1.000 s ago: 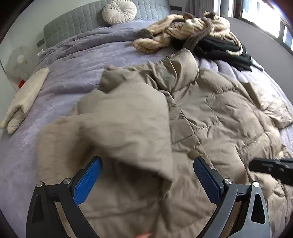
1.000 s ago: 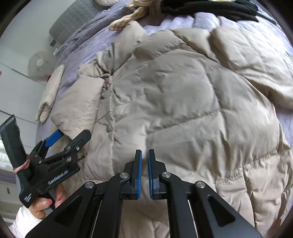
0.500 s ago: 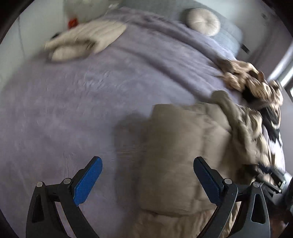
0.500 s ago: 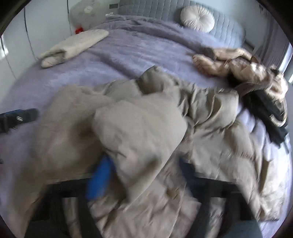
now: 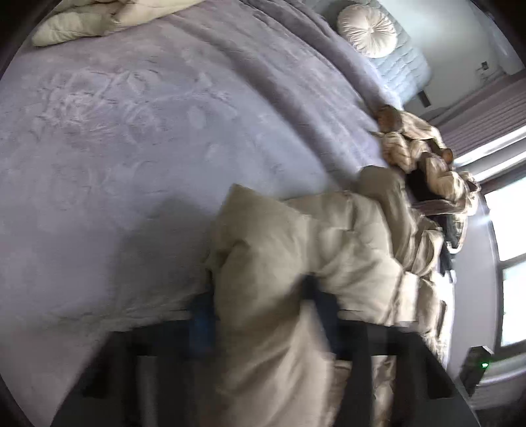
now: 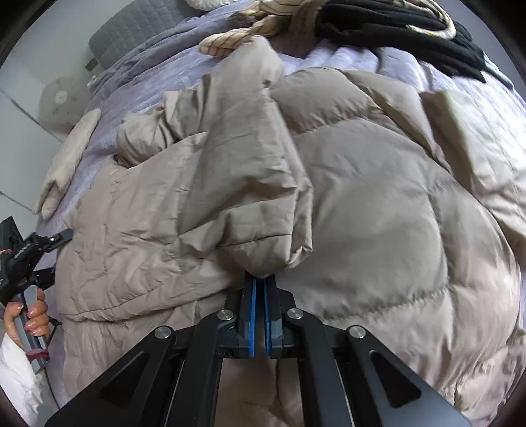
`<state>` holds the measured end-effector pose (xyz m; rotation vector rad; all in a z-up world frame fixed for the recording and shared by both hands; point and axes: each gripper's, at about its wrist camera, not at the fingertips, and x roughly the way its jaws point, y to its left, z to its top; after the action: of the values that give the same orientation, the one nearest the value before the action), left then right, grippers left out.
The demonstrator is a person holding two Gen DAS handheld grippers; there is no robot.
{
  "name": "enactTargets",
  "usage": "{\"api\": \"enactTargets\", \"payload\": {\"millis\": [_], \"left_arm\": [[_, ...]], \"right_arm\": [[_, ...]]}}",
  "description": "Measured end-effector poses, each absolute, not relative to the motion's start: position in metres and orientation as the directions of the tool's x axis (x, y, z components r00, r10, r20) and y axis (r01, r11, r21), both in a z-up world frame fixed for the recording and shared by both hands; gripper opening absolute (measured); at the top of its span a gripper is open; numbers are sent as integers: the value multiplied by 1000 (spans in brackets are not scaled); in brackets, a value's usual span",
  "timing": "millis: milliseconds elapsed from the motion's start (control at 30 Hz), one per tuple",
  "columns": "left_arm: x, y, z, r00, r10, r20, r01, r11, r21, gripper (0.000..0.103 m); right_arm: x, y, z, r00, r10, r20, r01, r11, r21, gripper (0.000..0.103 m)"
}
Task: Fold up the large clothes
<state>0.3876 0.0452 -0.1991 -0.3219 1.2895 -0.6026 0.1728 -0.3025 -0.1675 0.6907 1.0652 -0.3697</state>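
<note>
A beige puffer coat (image 6: 361, 203) lies spread on the purple bedspread (image 5: 131, 147). My right gripper (image 6: 259, 282) is shut on the cuff of a sleeve (image 6: 250, 184) that is folded across the coat's body. My left gripper (image 5: 259, 302) is blurred at the coat's left edge (image 5: 282, 262). Its jaws are closing, and a puffy fold fills the gap between them and touches both fingers. In the right wrist view the left gripper (image 6: 33, 249) shows at the far left, held by a hand (image 6: 29, 312) in a white sleeve.
A folded cream garment (image 5: 98, 19) lies near the bed's far left side. A pile of striped beige and black clothes (image 6: 394, 26) sits beyond the coat. A round cushion (image 5: 368, 28) leans on the grey headboard. A window (image 5: 506, 230) is at the right.
My left gripper swung from above the coat to its left edge, rolled, and went from wide open to closing on a fold. My right gripper now grips the sleeve cuff.
</note>
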Motion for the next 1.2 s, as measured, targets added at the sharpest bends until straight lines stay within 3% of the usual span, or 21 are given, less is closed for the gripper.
{"api": "enactTargets", "payload": {"millis": [33,267,300,333,367,400,433,500,567,633,667,733,833,967,1100,1200], "left_arm": [[389,43,-197,169,-575,-801,254,810,-528,25],[387,38,-185,178,-507,-843,376,827,-418,25],[390,39,-184,168,-513,-842,362,826,-432,25],[393,43,-184,153,-528,-835,336,823,-459,28],[397,47,-184,141,-539,-830,307,821,-481,33],[398,54,-183,144,-540,-829,287,824,-488,52],[399,61,-182,160,-538,-828,274,830,-486,64],[404,71,-175,202,-546,-813,272,829,-490,65],[413,75,-179,189,-561,-806,226,823,-521,65],[420,76,-188,166,-574,-802,178,817,-548,65],[423,73,-191,175,-560,-810,166,827,-537,61],[420,59,-194,230,-505,-832,230,859,-457,19],[413,48,-204,290,-364,-885,255,921,-296,19],[415,59,-197,348,-230,-909,197,966,-169,19],[409,80,-164,392,-270,-880,217,956,-196,19],[385,74,-144,391,-304,-869,304,934,-190,19]], "right_arm": [[176,-303,-168,451,53,-891,594,727,344,4],[180,-299,-166,521,184,-833,571,651,501,7],[181,-306,-162,536,178,-825,580,633,513,23],[180,-314,-159,568,180,-803,587,596,548,58],[175,-322,-159,601,183,-778,589,557,586,74],[175,-330,-159,631,191,-752,586,518,623,83],[178,-338,-162,645,214,-733,583,482,654,83],[185,-347,-173,661,244,-710,589,418,692,79],[194,-351,-181,662,264,-701,591,391,705,62],[207,-354,-193,637,284,-716,610,382,694,12],[209,-352,-195,626,289,-724,618,382,687,11],[217,-344,-191,581,240,-778,638,460,618,10],[199,-327,-187,517,161,-841,622,605,498,9],[200,-324,-187,503,149,-851,598,651,467,9],[184,-328,-170,490,100,-866,635,640,433,25],[169,-323,-149,509,-4,-860,656,648,386,25]]}}
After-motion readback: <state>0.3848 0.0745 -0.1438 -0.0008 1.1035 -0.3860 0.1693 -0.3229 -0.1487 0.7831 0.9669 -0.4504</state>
